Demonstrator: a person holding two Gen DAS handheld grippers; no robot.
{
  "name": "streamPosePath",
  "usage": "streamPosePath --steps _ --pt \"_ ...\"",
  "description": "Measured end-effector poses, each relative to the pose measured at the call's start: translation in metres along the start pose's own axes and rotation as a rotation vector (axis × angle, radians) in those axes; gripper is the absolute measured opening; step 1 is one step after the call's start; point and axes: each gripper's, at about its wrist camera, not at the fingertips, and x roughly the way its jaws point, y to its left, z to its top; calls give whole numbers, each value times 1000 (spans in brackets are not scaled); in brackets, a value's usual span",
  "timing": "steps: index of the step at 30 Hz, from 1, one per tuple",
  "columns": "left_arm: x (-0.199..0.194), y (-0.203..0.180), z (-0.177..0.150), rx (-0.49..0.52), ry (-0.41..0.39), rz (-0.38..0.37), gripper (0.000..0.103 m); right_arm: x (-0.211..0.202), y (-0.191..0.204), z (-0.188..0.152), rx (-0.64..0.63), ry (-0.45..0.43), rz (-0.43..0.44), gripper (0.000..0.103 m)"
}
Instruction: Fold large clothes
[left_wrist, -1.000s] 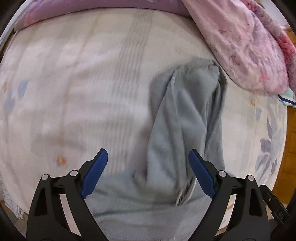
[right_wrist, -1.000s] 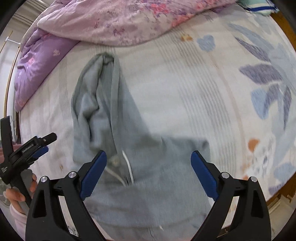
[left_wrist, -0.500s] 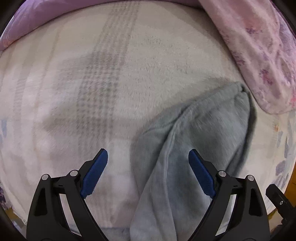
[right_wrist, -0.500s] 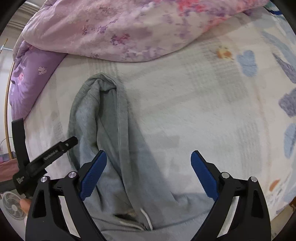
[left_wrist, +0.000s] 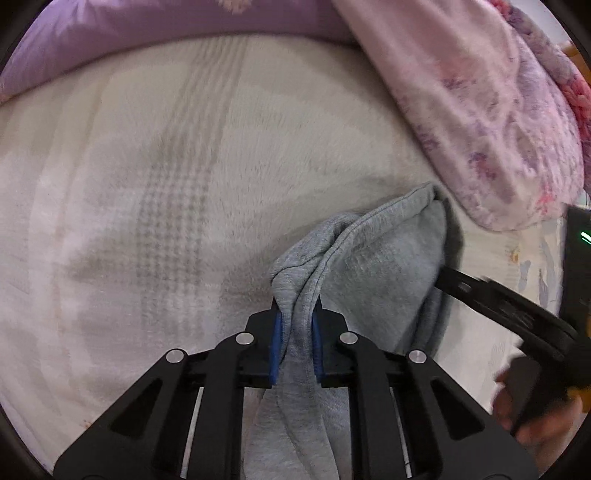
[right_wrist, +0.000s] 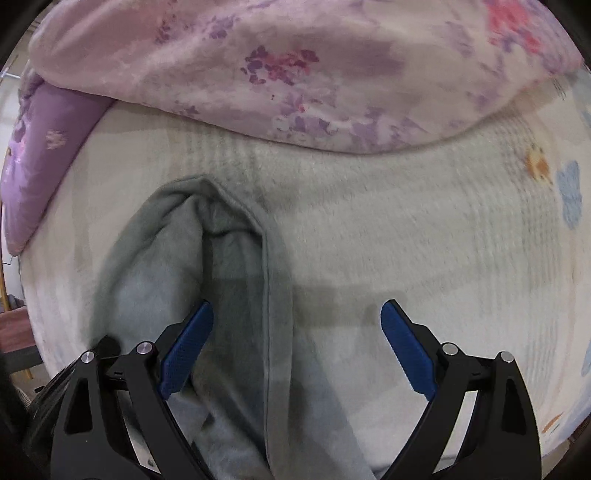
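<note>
1. Grey garment (left_wrist: 373, 273) lies on the bed (left_wrist: 155, 192), a long narrow strip running away from both grippers toward the pink floral duvet (right_wrist: 303, 66); looks like a sleeve or hood end, can't tell which.
2. Left gripper (left_wrist: 295, 345): jaws have just been closing, now nearly together with a bunched fold of the grey cloth pinched between the blue pads (left_wrist: 275, 343). Grip sits on the left edge of the strip, short of its far tip.
3. Right gripper (right_wrist: 295, 347): wide apart, holding nothing, jaws have just been closing a little. Left pad (right_wrist: 186, 350) rests on or just over the grey garment (right_wrist: 236, 314); the other pad is over bare bed (right_wrist: 424, 229).
4. Key relation: the strip's long axis runs nearly straight ahead of the right gripper, and its stitched right edge lies between the open pads.
5. Judgement: the right hand is nearer that free edge and likely needs to pinch it before both ends can be lifted for the fold.
6. Purple pillow (right_wrist: 40, 155) is well clear on the left.
</note>
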Motion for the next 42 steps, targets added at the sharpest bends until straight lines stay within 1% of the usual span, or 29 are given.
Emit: streamPosePath --steps 1,2,3,4,6,9,12,14,15,16,18,19,20,21,22,25,27,32,37,39,42 --pt "-7 -1 0 8 -10 -6 13 4 1 2 -4 11 41 54" --pt "-11 -2 -1 13 -16 -8 13 9 2 3 -2 30 81 32" --pt "-19 -3 -2 21 -25 -5 13 14 1 3 18 64 90 11" --pt "-24 -5 -3 24 -29 0 13 13 -1 3 42 67 91 10" --pt "-37 -2 -8 34 -40 15 13 1 -2 -2 68 28 119 9" --pt "-56 3 -15 38 -58 40 13 -36 5 -20 16 -63 97 9" --pt "-74 10 -25 23 -57 84 13 -77 14 -37 -27 -137 110 8" --pt "-82 11 -32 14 -56 104 14 -104 17 -48 -59 -181 96 8" --pt "-90 14 -38 7 -56 109 17 -124 21 -60 -77 -206 93 8" --pt "-94 15 -42 3 -55 122 20 -139 23 -70 -87 -223 110 8" --pt "-104 18 -48 4 -60 182 22 -164 33 -91 -109 -248 127 8" --pt "-111 23 -54 2 -65 201 21 -172 40 -97 -124 -258 126 8" --pt "-113 24 -57 -5 -60 208 19 -181 45 -106 -139 -267 125 8" --pt "-118 27 -62 -26 -53 192 9 -189 51 -117 -152 -274 119 8" --pt "-125 30 -66 -37 -54 178 6 -198 54 -129 -162 -282 113 8" --pt "-152 29 -84 -29 -89 192 6 -214 58 -151 -155 -297 95 8" --pt "-175 28 -95 -30 -117 175 6 -225 50 -164 -142 -304 78 8" --pt "-223 18 -123 -29 -163 151 6 -251 37 -192 -113 -328 80 8" --pt "-260 2 -166 -10 -190 140 6 -274 26 -226 -93 -343 90 8" --pt "-270 -3 -182 -7 -203 146 6 -281 21 -244 -97 -343 95 8" --pt "-287 -11 -208 11 -242 185 6 -282 13 -270 -117 -328 110 8"
